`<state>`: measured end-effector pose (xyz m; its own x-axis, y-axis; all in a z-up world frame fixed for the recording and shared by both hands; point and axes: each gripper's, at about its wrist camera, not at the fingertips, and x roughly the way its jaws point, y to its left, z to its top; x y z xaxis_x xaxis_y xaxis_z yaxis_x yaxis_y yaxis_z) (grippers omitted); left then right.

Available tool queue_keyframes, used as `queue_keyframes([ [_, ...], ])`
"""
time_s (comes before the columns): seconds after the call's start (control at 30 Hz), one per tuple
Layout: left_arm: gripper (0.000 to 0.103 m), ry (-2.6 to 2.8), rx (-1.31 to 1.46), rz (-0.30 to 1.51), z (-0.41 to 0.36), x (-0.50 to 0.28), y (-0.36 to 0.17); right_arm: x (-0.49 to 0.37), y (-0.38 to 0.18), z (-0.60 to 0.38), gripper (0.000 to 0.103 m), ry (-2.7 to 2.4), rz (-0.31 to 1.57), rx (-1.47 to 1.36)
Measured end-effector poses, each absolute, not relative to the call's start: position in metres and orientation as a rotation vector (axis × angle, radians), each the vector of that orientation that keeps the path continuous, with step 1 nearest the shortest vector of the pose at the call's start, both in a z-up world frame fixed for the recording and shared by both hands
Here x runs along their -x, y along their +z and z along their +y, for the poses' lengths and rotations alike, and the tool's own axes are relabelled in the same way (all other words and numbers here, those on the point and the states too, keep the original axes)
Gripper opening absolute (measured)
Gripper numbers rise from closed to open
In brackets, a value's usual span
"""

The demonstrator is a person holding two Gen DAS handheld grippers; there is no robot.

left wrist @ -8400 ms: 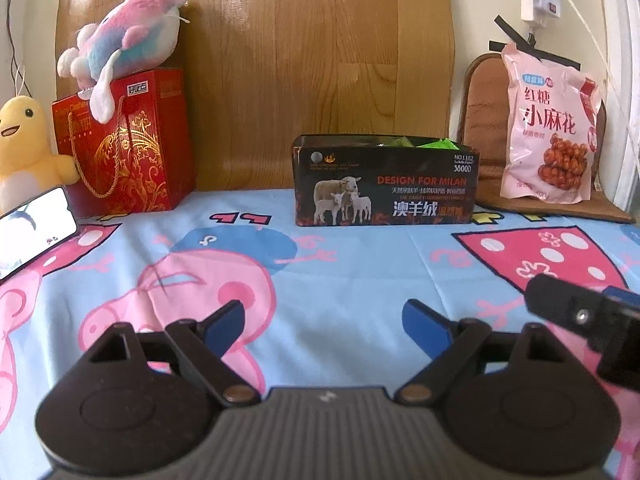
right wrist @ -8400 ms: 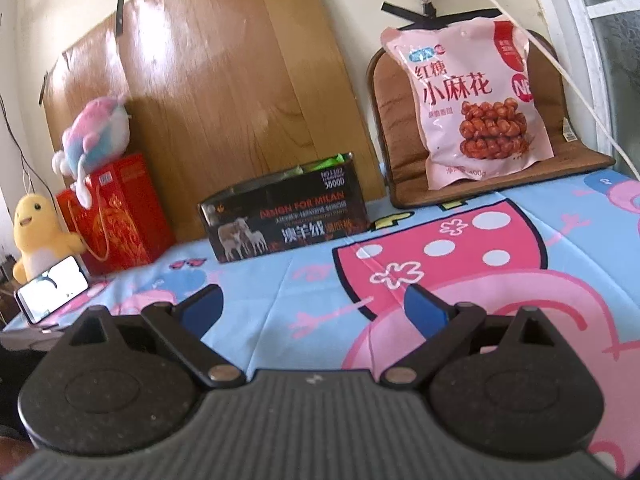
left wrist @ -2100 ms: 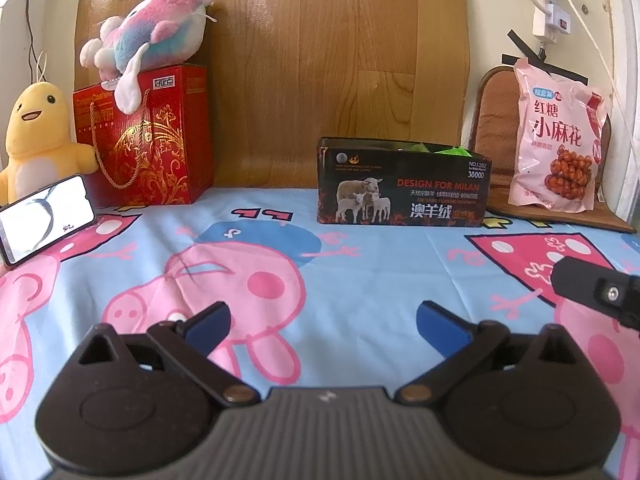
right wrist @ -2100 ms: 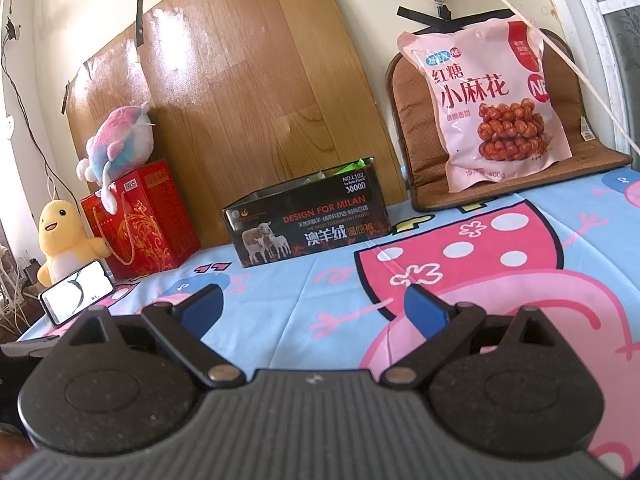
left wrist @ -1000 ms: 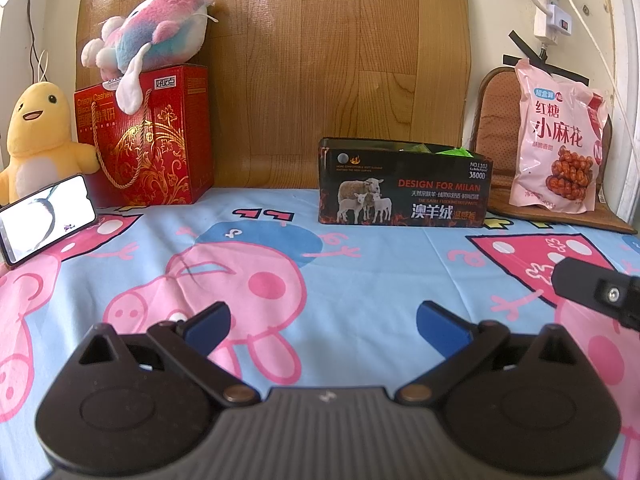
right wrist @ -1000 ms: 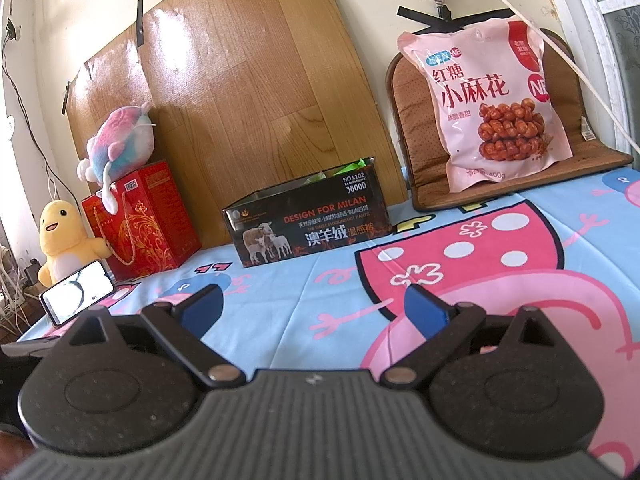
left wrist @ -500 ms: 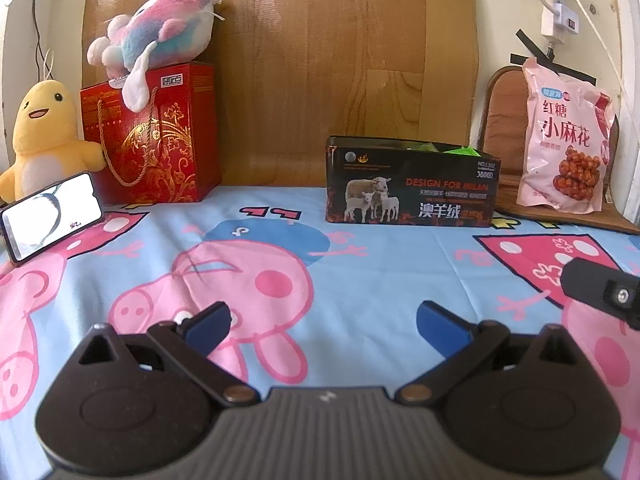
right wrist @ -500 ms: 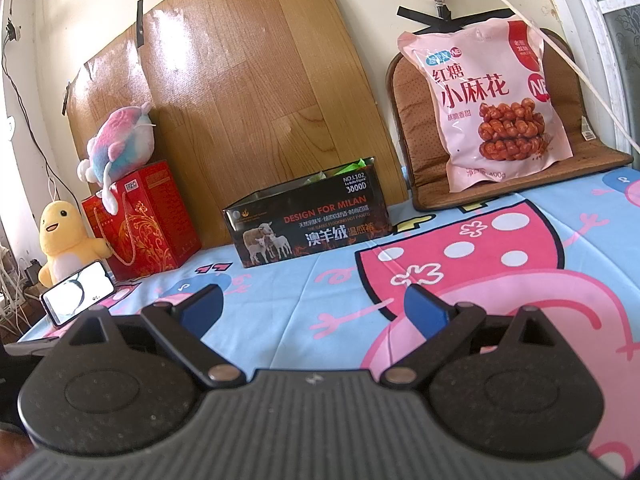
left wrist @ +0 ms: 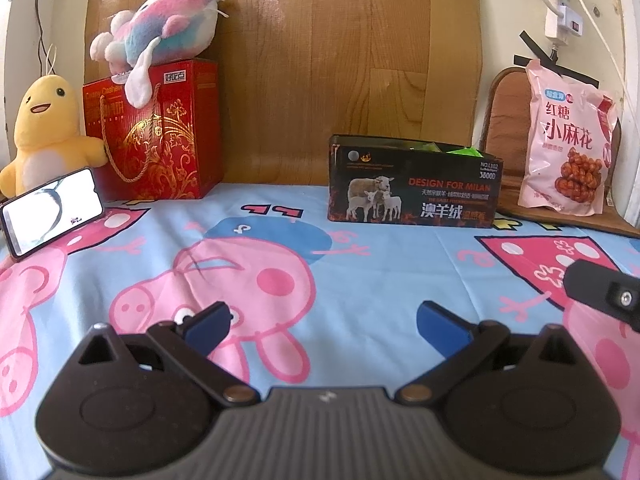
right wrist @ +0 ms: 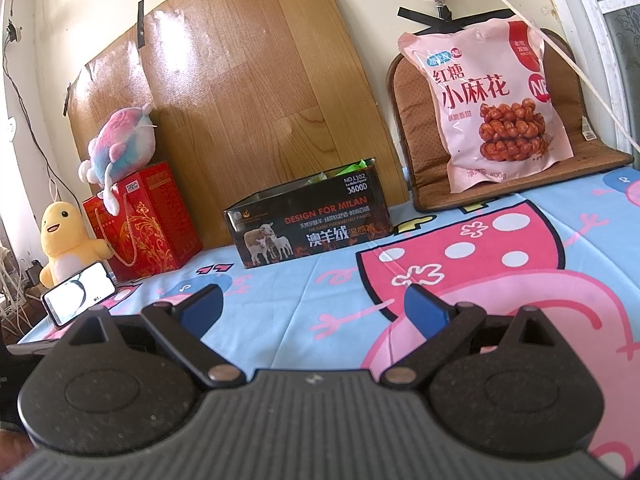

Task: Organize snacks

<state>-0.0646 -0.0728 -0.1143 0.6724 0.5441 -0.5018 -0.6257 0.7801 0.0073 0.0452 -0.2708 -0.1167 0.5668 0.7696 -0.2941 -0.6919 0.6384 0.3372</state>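
Note:
A black open-topped box (left wrist: 414, 188) (right wrist: 310, 224) printed with sheep stands at the back of the table, with green snack packets showing above its rim. A pink snack bag (left wrist: 568, 140) (right wrist: 490, 104) leans upright on a brown cushion to the box's right. My left gripper (left wrist: 322, 320) hovers open over the cartoon tablecloth, well short of the box, nothing between its fingers. My right gripper (right wrist: 312, 306) is open too and holds nothing; part of it (left wrist: 604, 294) shows at the right edge of the left wrist view.
A red gift box (left wrist: 154, 132) topped by a pink-blue plush toy (left wrist: 160, 40) stands at the back left. Beside it sit a yellow duck plush (left wrist: 40, 132) and a propped phone (left wrist: 52, 210). A wooden board (left wrist: 348, 60) backs the table; white cables (right wrist: 560, 52) hang at right.
The left gripper has drifted slightly left and back, so the scene sits a little further right and looks a bit smaller. The right gripper has stayed still.

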Motion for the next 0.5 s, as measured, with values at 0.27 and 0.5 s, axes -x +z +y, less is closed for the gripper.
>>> queue_keyframes([
  [0.27, 0.103, 0.655, 0.165, 0.500, -0.0746, 0.0661, -0.1145, -0.0459, -0.1157, -0.2691, 0.100, 0.880, 0.444, -0.192],
  [0.5, 0.103, 0.650, 0.169, 0.499, -0.0747, 0.0661, -0.1148, -0.0481, -0.1165, -0.2699, 0.102, 0.889, 0.447, -0.192],
])
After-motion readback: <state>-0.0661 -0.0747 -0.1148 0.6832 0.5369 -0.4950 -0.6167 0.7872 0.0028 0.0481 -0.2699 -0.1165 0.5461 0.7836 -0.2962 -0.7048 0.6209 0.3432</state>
